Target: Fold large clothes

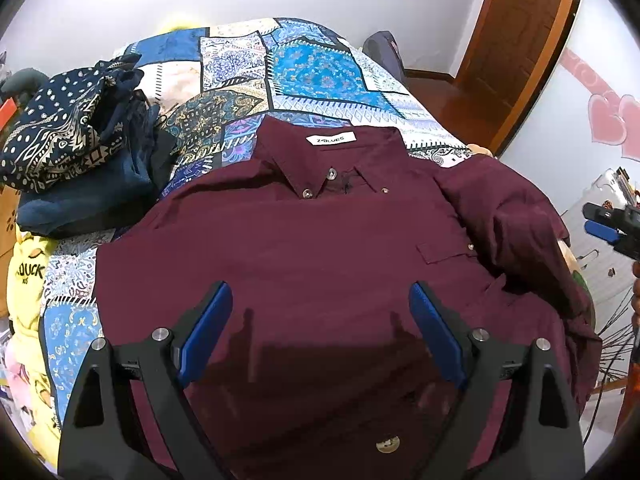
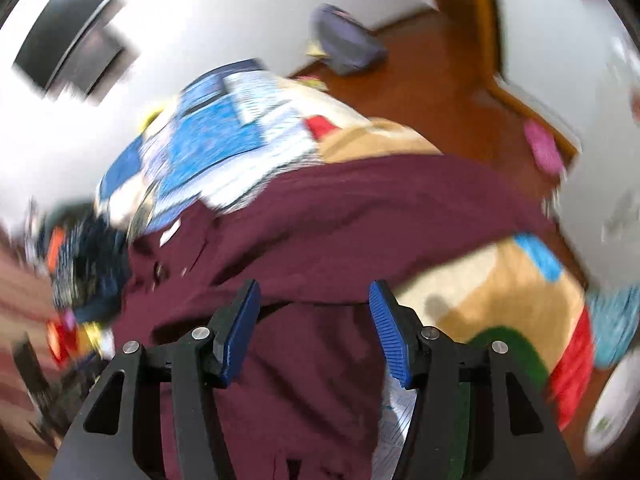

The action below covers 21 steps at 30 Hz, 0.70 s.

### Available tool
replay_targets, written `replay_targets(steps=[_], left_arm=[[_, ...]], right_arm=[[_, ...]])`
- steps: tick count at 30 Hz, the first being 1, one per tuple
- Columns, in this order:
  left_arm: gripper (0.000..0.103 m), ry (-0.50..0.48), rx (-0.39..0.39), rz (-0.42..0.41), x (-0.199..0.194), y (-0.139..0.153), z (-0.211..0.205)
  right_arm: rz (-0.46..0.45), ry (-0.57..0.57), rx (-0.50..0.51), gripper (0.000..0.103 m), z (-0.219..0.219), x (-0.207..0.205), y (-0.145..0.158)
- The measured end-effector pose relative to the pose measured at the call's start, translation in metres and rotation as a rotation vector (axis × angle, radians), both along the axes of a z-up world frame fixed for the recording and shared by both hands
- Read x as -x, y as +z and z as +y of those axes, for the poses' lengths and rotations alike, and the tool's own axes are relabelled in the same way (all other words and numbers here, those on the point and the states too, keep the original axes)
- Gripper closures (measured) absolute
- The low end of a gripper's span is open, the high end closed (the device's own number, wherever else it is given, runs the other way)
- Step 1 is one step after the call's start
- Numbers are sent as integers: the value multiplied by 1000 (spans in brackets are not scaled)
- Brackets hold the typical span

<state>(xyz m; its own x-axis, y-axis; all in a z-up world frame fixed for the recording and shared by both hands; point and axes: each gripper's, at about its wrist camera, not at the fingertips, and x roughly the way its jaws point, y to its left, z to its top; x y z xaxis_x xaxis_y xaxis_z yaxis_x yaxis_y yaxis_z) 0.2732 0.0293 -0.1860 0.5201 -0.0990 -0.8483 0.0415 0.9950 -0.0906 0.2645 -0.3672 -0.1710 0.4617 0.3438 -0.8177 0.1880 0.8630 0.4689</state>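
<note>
A maroon button-down shirt lies front up on the patchwork bedspread, collar far from me, its right sleeve bunched at the bed's right edge. My left gripper hangs open and empty above the shirt's lower front. My right gripper is open and empty above the shirt's sleeve side; that view is blurred by motion. The right gripper also shows at the far right of the left wrist view.
A pile of dark patterned clothes sits on the bed's left side. Yellow fabric hangs at the left edge. A wooden door and floor lie to the right, with a tan blanket beside the shirt.
</note>
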Motion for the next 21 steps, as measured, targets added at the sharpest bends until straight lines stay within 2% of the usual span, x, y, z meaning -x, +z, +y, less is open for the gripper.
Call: replay_targets(steps=[4,8,12,14,15,16,19,21], left_arm=[[13,5,10,1,1,1,1],[13,17,87,17,0,1,9],[13,45,94,21,0,0,14],[13,47,101,27,0,-1,15],[13,47,101,26,1,-2,15],[13,47,97,24,1,-1,15],[13,56,77,4,3,2,17],[13,61,67,-24,6,5,20]], right_arm=[[97,-100,-85,50,-26,-9,-34],[186,-182,-183,50,-36,-18,-70],[155,-186,-172,51,-36,-25,-72],[128,-142,-135,72,-31,-37,-67],[125,-135,-120,78,-29,-42,-66],[124,-136,-116,88,-31,-45,-67],[82,-127,-66,93,-26,-51,-48],[3,-86,12,94,-14,-51,-17]])
